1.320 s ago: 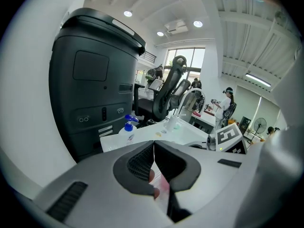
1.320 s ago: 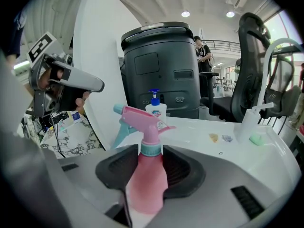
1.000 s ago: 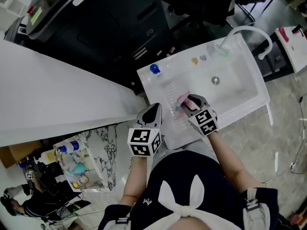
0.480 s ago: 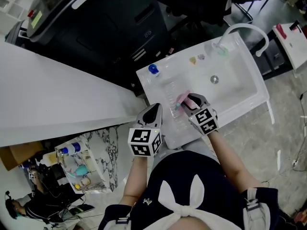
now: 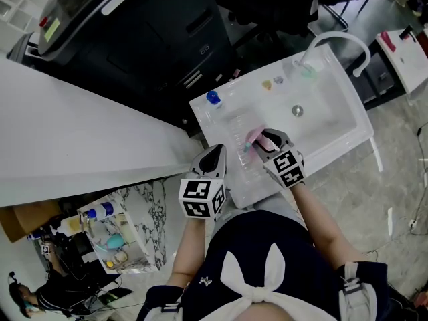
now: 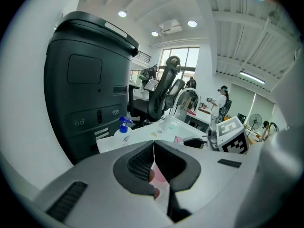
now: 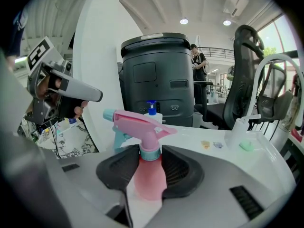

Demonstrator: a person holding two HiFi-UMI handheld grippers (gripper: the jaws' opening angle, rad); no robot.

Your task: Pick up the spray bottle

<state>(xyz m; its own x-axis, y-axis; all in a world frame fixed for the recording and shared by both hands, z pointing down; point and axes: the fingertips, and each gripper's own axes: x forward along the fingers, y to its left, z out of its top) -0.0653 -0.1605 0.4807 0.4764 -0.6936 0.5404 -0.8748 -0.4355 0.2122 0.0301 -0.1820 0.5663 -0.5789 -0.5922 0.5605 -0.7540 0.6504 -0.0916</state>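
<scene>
Your right gripper [image 7: 149, 156] was clamped on the neck of the pink spray bottle [image 5: 253, 139], mid-frame on the white sink surface [image 5: 338, 122]. Your left gripper [image 6: 154, 148] was closed, empty. You needed a straight, steady lift, squeezing below the trigger.

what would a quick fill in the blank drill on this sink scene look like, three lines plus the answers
1. The right gripper is closed on the ____ spray bottle.
2. The left gripper has its jaws ____.
3. The pump bottle standing on the sink has a ____ top.
Missing words: pink; shut; blue
</scene>
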